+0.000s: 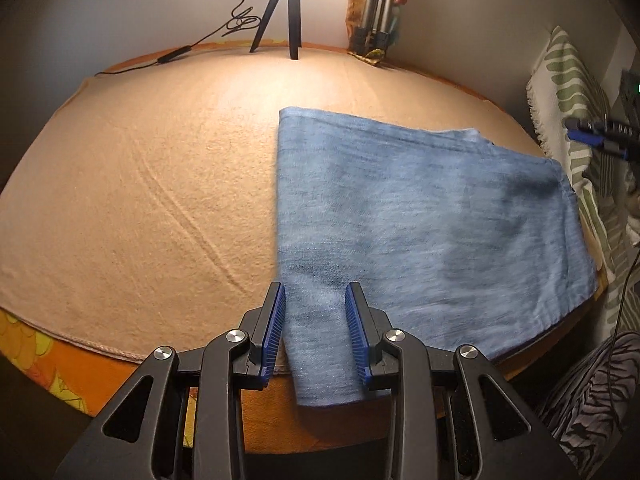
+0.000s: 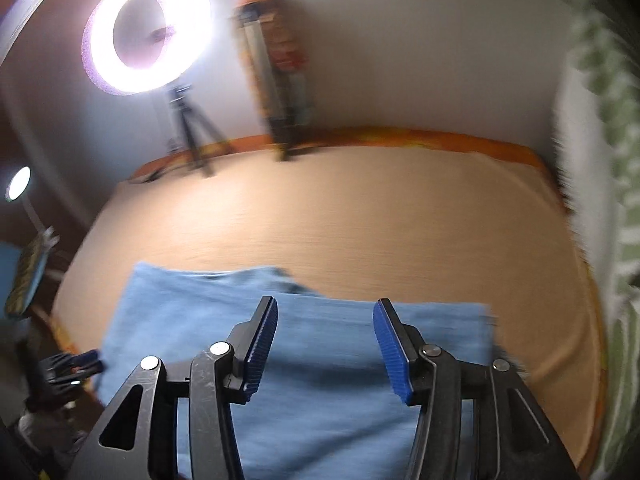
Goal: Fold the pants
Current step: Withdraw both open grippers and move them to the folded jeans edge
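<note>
Left gripper [image 1: 316, 332] pinching the pants [image 1: 432, 208] at the near edge, right gripper [image 2: 325, 350] spread and empty above — keep hold, smooth flat.

Warm, dim room light fills the left wrist view; the peach blanket [image 1: 160, 184] glows brightest toward twelve o'clock and darkens toward the rim; the picture is mostly sharp, with slight smear on the blue pants [image 1: 420, 208]. The right wrist view is heavily motion-blurred throughout; a ring light [image 2: 146, 30] at eleven o'clock blows out to white glare; a small lamp [image 2: 18, 183] shines at nine o'clock; fisheye bending and dark vignetting mark both edges.
</note>
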The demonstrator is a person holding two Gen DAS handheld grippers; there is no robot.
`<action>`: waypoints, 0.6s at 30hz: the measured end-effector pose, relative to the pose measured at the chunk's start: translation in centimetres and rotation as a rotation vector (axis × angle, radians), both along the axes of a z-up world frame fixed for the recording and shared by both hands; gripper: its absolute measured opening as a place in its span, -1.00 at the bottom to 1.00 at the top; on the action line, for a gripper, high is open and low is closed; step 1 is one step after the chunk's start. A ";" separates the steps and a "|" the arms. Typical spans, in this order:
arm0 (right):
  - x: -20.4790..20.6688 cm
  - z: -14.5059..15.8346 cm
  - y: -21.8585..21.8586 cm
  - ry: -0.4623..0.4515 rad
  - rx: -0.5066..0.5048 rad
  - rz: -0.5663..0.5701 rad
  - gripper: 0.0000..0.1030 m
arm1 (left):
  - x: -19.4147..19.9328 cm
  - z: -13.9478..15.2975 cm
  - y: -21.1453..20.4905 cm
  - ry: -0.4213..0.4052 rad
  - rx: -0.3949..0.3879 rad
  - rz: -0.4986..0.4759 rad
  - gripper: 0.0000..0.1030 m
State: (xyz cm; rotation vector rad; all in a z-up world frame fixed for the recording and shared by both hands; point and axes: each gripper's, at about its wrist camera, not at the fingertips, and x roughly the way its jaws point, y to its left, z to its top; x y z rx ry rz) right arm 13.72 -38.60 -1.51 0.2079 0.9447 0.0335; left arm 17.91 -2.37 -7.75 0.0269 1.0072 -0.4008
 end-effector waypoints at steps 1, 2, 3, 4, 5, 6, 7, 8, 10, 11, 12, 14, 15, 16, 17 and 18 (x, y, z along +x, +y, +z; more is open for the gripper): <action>0.6 0.2 1.8 0.000 0.005 0.038 0.03 | 0.0 0.0 0.1 -0.001 -0.004 -0.001 -0.43; 0.9 0.2 2.9 0.000 0.010 0.059 0.04 | 0.0 0.0 0.2 0.000 -0.007 -0.003 -0.43; 1.5 0.2 4.6 0.006 0.024 0.094 0.04 | 0.0 0.1 0.3 0.000 -0.008 -0.006 -0.43; 1.8 0.1 5.7 0.011 0.031 0.117 0.04 | 0.1 0.1 0.3 0.000 -0.009 -0.007 -0.43; 2.2 0.0 6.9 0.018 0.036 0.141 0.04 | 0.1 0.1 0.5 0.001 -0.013 -0.008 -0.43; 2.6 -0.1 8.2 0.023 0.037 0.165 0.04 | 0.1 0.0 0.6 0.003 -0.016 -0.008 -0.43; 3.0 -0.2 9.6 0.026 0.033 0.190 0.04 | 0.1 -0.1 0.8 0.005 -0.020 -0.007 -0.43; 3.3 -0.2 10.6 0.028 0.031 0.212 0.04 | 0.2 -0.1 0.8 0.007 -0.022 -0.007 -0.43; 4.1 -0.4 13.0 0.034 0.032 0.258 0.04 | 0.2 -0.4 1.0 0.015 -0.029 -0.008 -0.43; 4.4 -0.5 13.7 0.034 0.034 0.270 0.04 | 0.2 -0.5 1.1 0.018 -0.033 -0.008 -0.43; 4.8 -0.6 14.5 0.036 0.037 0.287 0.04 | 0.2 -0.6 1.1 0.020 -0.037 -0.009 -0.43; 5.6 -0.9 16.6 0.045 0.039 0.323 0.04 | 0.2 -0.7 1.3 0.023 -0.048 -0.010 -0.43; 5.9 -1.1 17.2 0.049 0.038 0.334 0.04 | 0.1 -0.7 1.4 0.025 -0.055 -0.010 -0.43; 6.3 -1.4 18.3 0.056 0.033 0.353 0.04 | 0.1 -0.8 1.5 0.028 -0.063 -0.009 -0.43; 6.4 -1.6 19.2 0.061 0.029 0.366 0.04 | 0.1 -0.8 1.6 0.031 -0.072 -0.007 -0.43; 6.5 -1.8 19.8 0.067 0.025 0.377 0.04 | 0.1 -0.8 1.7 0.032 -0.078 -0.006 -0.43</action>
